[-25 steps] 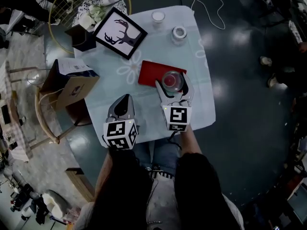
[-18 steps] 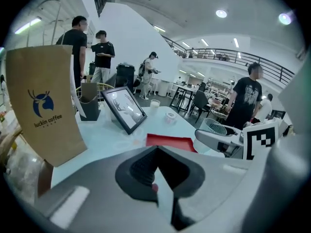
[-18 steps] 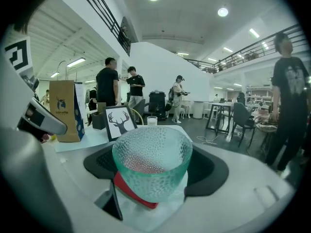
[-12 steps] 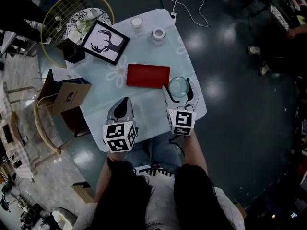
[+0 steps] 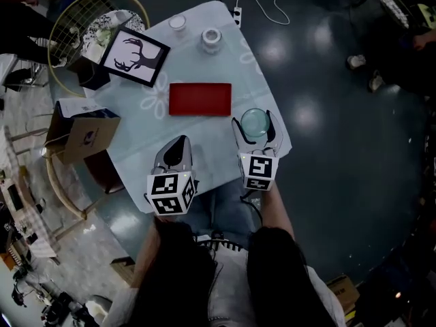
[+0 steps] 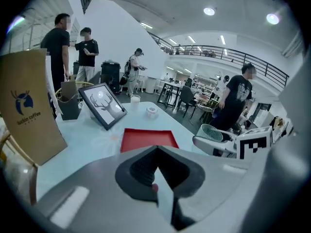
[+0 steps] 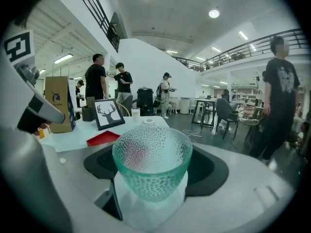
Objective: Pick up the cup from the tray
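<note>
A dimpled, green-tinted glass cup [image 7: 151,165] sits upright between the jaws of my right gripper [image 5: 255,128], which is shut on it. The cup [image 5: 254,122] hangs over the table's right part, off to the right of the red tray [image 5: 200,99]. The tray [image 6: 147,140] lies flat and holds nothing. My left gripper [image 5: 176,148] hovers over the near part of the table, jaws shut with nothing between them. From the left gripper view the cup [image 6: 212,132] and right gripper show at the right.
A framed deer picture [image 5: 129,56], a dark box [image 5: 84,73] and a brown paper bag [image 5: 82,136] stand at the table's left. Two small jars [image 5: 210,39] sit at the far edge. A wire basket chair [image 5: 82,19] is behind. People stand around the room.
My right gripper has carried the cup off the red tray and to the right of it. The left gripper stays where it was.
</note>
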Action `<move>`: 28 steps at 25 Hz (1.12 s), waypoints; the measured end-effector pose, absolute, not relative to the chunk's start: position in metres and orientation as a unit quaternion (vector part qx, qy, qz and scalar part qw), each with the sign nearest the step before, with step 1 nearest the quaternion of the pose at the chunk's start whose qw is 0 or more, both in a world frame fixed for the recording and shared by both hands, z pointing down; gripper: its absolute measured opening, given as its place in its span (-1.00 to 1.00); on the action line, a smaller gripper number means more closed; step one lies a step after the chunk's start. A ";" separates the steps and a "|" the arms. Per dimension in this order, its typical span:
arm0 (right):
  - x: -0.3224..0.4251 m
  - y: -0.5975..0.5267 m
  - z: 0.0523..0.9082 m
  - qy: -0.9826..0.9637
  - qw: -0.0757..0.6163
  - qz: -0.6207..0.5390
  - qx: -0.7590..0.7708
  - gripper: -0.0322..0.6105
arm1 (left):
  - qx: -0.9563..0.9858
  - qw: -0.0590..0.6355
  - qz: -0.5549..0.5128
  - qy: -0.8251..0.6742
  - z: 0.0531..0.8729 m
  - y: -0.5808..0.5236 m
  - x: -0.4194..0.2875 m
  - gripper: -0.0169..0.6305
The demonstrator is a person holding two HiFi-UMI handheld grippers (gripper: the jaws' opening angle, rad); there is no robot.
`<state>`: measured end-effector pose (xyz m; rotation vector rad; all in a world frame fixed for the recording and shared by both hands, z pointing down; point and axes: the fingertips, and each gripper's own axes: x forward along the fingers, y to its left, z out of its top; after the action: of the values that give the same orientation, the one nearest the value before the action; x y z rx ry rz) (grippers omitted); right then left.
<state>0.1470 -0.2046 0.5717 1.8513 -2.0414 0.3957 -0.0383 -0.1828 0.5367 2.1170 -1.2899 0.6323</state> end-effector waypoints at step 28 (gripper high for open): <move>0.139 -0.169 0.519 -0.735 0.103 0.123 0.659 0.59 | 0.797 0.257 0.229 -0.496 0.514 -0.166 -0.049 -0.95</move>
<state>0.1387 -0.1685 0.5187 1.9459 -2.1687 0.3623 -0.0492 -0.1657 0.5139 2.1635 -1.3457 0.6222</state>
